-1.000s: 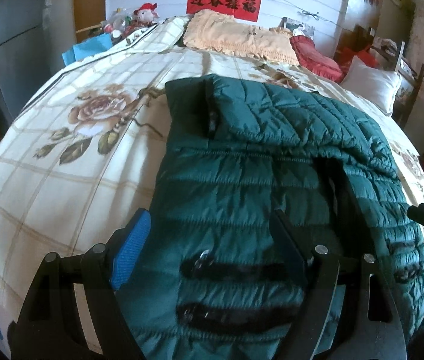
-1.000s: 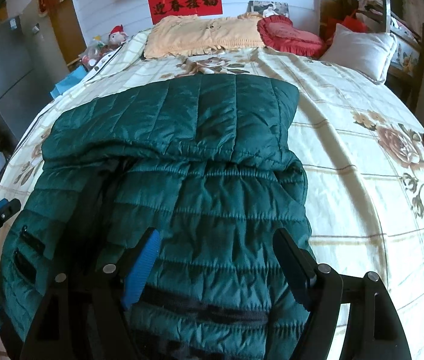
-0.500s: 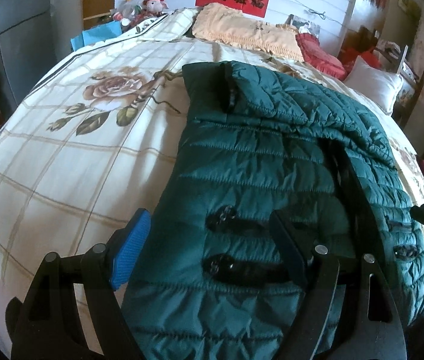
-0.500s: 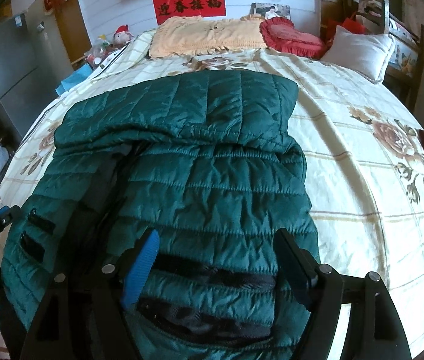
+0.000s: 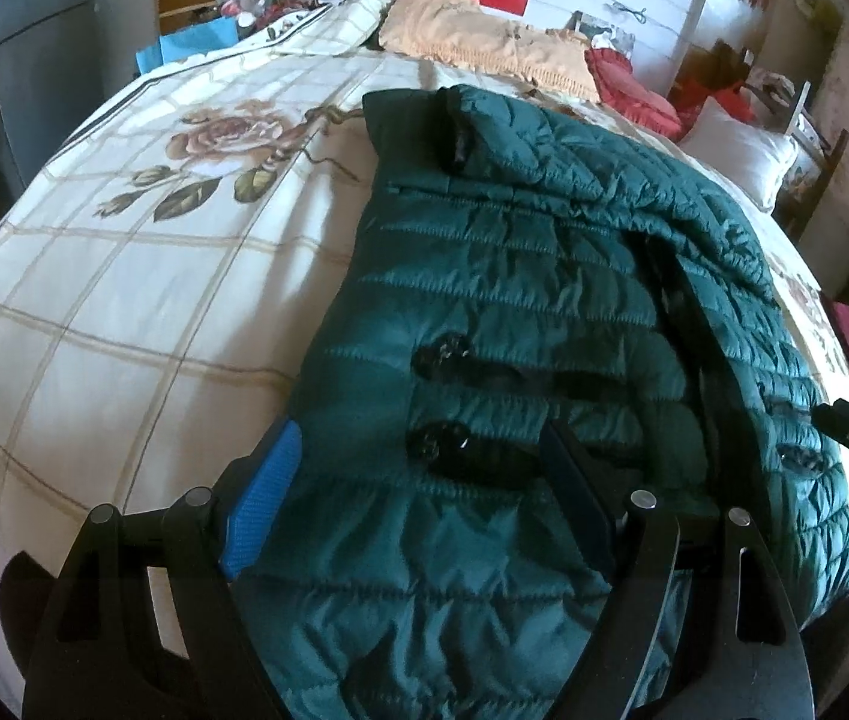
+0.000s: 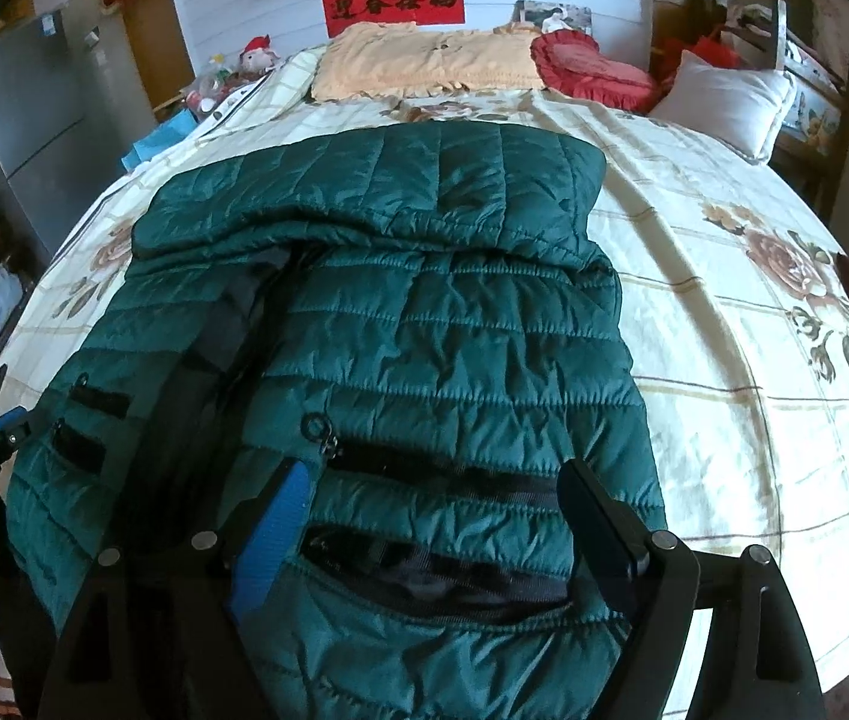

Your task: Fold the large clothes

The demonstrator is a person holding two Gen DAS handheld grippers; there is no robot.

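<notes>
A dark green quilted puffer jacket (image 5: 520, 312) lies spread on the bed, front side up, with its hood or top part folded over at the far end; it also shows in the right wrist view (image 6: 424, 324). My left gripper (image 5: 418, 504) is open and hovers over the jacket's near left part, by two black zipped pockets (image 5: 472, 456). My right gripper (image 6: 436, 516) is open over the jacket's near right part, above a black pocket opening (image 6: 442, 582). Neither holds any cloth.
The bed has a cream checked cover with rose prints (image 5: 142, 276). A peach pillow cover (image 6: 430, 60), a red cushion (image 6: 592, 72) and a white pillow (image 6: 724, 102) lie at the head. A grey fridge (image 6: 34, 120) stands at the left.
Both grippers have drawn back and lowered toward the jacket's near hem, so the pockets sit farther up in view. The jacket lies as before. Both stay open.
</notes>
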